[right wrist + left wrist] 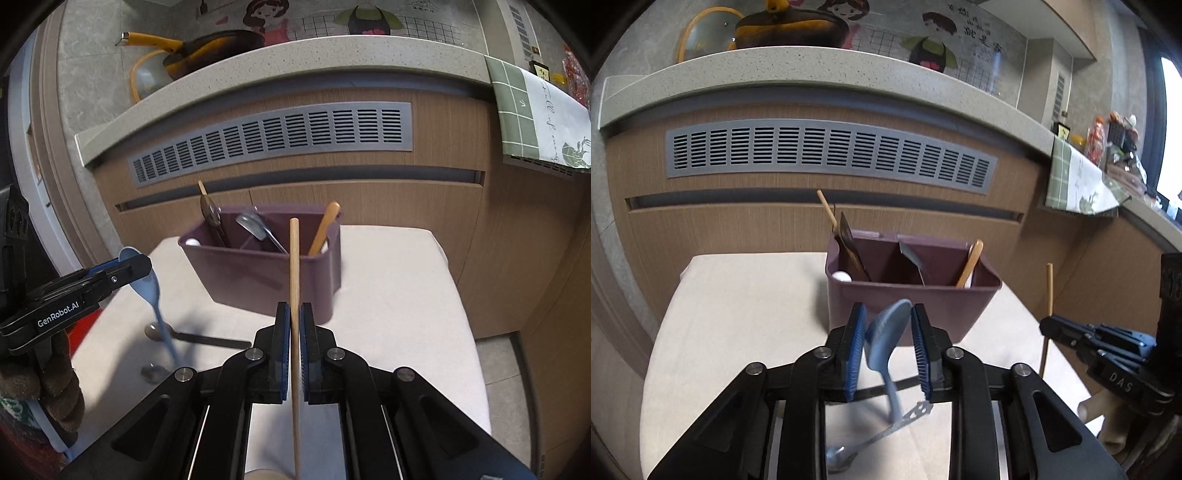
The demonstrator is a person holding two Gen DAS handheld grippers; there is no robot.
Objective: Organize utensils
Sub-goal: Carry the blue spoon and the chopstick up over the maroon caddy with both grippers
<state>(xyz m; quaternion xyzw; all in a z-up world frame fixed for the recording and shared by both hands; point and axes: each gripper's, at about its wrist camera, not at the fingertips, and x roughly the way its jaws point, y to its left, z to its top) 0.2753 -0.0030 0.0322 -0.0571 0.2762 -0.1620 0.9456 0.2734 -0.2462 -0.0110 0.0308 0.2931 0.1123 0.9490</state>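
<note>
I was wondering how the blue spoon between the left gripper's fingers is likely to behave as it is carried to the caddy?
The blue spoon looks like light, stiff plastic. The left gripper stands wide around its curved bowl, so it may slip or swing, with the handle hanging down. The right gripper clamps its chopstick more securely.
</note>
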